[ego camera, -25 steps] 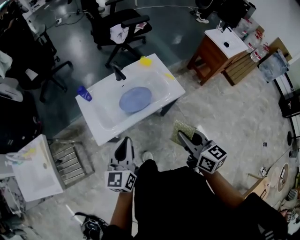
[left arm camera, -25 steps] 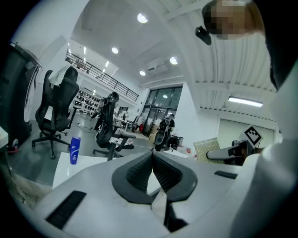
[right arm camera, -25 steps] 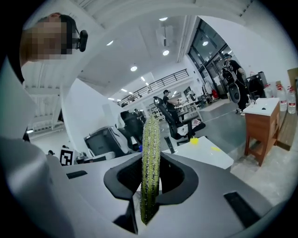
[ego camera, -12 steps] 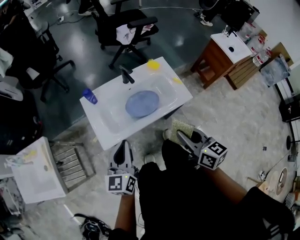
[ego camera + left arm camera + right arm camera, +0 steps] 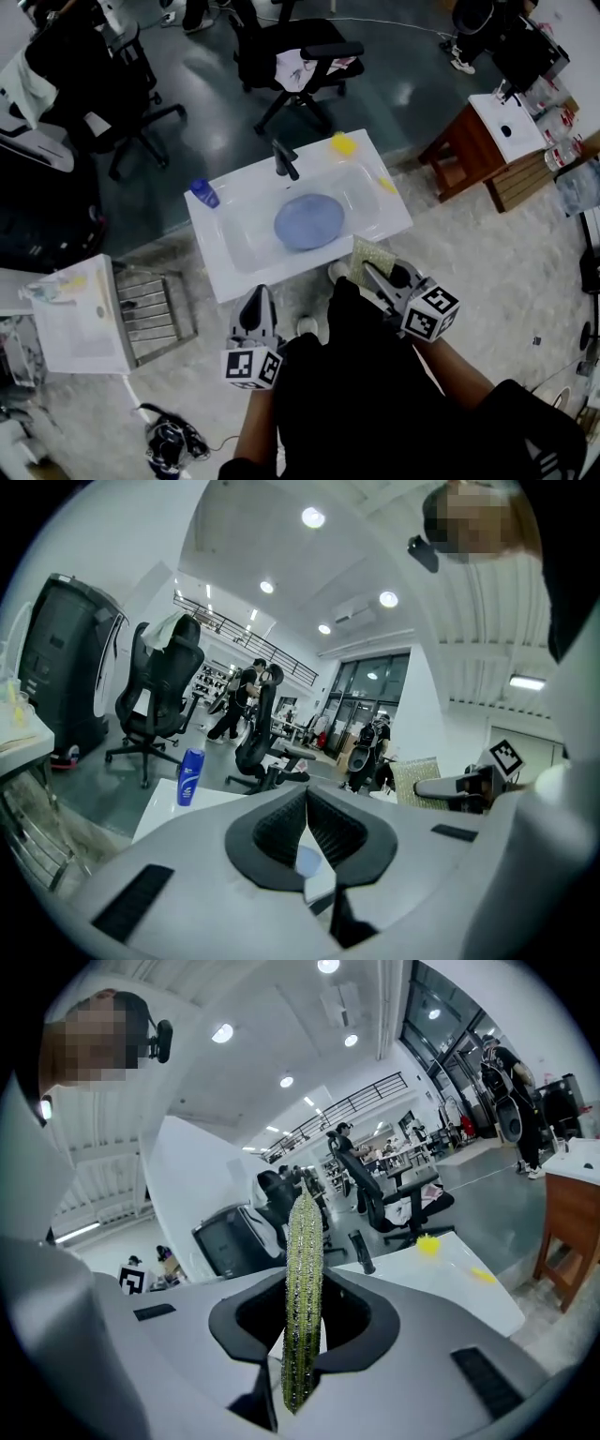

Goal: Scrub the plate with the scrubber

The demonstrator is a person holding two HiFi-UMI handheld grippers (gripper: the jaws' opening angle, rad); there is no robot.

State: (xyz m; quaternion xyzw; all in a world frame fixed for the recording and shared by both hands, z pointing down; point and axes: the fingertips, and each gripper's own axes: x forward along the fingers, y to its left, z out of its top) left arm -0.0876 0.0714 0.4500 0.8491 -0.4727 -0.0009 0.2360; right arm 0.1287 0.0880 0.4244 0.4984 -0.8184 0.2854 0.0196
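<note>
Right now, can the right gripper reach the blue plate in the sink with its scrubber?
Probably yes. The right gripper, shut on the scrubber, hangs at the near edge of the sink; the plate lies uncovered, nothing between them.

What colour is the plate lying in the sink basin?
The plate in the sink is pale blue, clearest in the head view.

Scrubber (image 5: 373, 250) partly hidden behind right hand-held gripper (image 5: 367, 269).

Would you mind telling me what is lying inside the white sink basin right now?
Only a round blue plate lies in the basin of the sink, on the person's side of the dark faucet. The basin floor beneath the plate is covered from view.
</note>
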